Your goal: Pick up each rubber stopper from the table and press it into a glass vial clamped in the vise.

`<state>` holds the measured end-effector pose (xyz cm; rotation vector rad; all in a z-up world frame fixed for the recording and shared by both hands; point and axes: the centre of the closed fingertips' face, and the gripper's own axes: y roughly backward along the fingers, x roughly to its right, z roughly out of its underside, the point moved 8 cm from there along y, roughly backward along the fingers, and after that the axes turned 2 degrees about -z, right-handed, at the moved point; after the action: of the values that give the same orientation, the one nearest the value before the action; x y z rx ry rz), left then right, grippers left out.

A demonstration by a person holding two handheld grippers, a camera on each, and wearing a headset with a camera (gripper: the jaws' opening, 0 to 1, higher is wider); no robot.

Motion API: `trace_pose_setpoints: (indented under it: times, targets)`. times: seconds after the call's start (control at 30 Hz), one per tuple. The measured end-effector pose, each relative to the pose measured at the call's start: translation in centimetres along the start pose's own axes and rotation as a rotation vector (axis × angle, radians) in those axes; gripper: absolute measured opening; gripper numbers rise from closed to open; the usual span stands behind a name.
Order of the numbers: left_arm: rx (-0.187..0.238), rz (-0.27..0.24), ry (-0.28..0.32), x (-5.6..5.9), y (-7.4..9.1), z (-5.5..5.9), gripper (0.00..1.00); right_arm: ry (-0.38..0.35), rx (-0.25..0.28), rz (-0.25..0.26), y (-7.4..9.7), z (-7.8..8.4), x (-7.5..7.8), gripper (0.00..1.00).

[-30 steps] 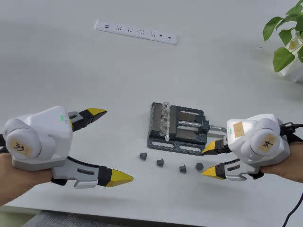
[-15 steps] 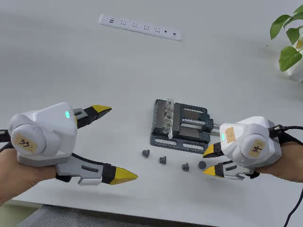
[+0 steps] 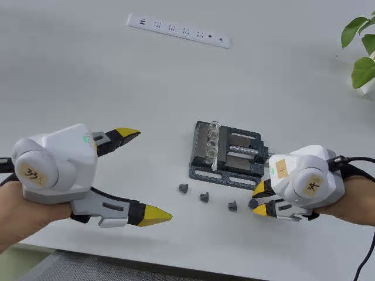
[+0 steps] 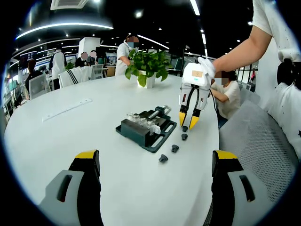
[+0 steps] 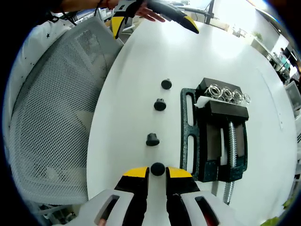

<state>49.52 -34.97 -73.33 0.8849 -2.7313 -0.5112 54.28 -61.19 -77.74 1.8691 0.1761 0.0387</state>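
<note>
- The right gripper (image 3: 258, 199) hung low over the near edge of the white round table (image 3: 117, 76), its yellow-tipped jaws drawn nearly together.
- A small black rubber stopper (image 5: 157, 168) sat pinched between those tips, touching both, and rested on the tabletop just in front of the vise.
- The dark metal bench vise (image 3: 234, 161) stood mid-table, with a row of clear glass vials (image 3: 212, 143) clamped upright between its plates at the end away from the screw.
- Three more black stoppers (image 3: 204, 196) lay in a loose line along the vise's near side, apart from one another and from the vise.
- The left gripper (image 3: 146, 175) was held well to the left of the vise, above the table, jaws spread wide with nothing between them.
- A white power strip (image 3: 179, 30) lay at the far side of the table.
- A green leafy plant (image 3: 363, 52) showed at the right edge of the head view.
</note>
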Motion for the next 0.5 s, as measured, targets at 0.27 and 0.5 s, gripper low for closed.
trace_pose_setpoints:
  times: [0.27, 0.5]
  targets:
    - [0.002, 0.002, 0.004, 0.04, -0.09, 0.03, 0.98, 0.006, -0.007, 0.0, -0.03, 0.06, 0.11, 0.09]
    - [0.0, 0.003, 0.004, 0.19, -0.08, -0.01, 0.98, 0.012, -0.012, -0.003, -0.09, -0.08, 0.07, 0.08]
